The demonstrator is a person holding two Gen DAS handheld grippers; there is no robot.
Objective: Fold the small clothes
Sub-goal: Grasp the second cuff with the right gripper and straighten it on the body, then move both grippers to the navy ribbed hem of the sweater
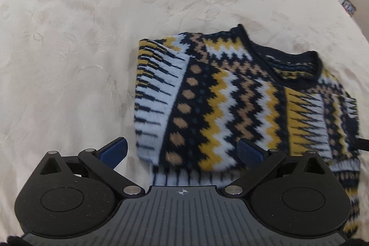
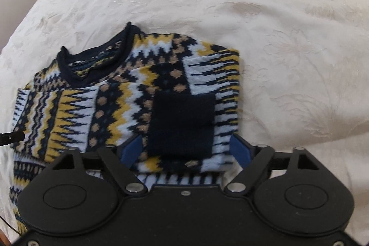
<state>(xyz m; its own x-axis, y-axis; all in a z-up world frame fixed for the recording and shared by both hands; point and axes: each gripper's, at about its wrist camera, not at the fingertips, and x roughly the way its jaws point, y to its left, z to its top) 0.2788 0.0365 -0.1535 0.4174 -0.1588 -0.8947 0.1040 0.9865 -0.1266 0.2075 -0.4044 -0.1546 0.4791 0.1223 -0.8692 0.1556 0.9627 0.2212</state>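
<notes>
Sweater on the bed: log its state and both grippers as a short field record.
garment: patterned knit sweater, lying flat
surface: cream bedspread
sleeves: both folded in over the body
cuff: dark navy cuff on top of the front
collar: navy collar on the far side
left gripper: open, holding nothing
right gripper: open, over the near hem

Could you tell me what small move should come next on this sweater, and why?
Probably lower both open grippers, left gripper and right gripper, to pinch the sweater at its near hem. Both sleeves look folded in, the dark cuff lies on top, and neither holds cloth yet.
</notes>
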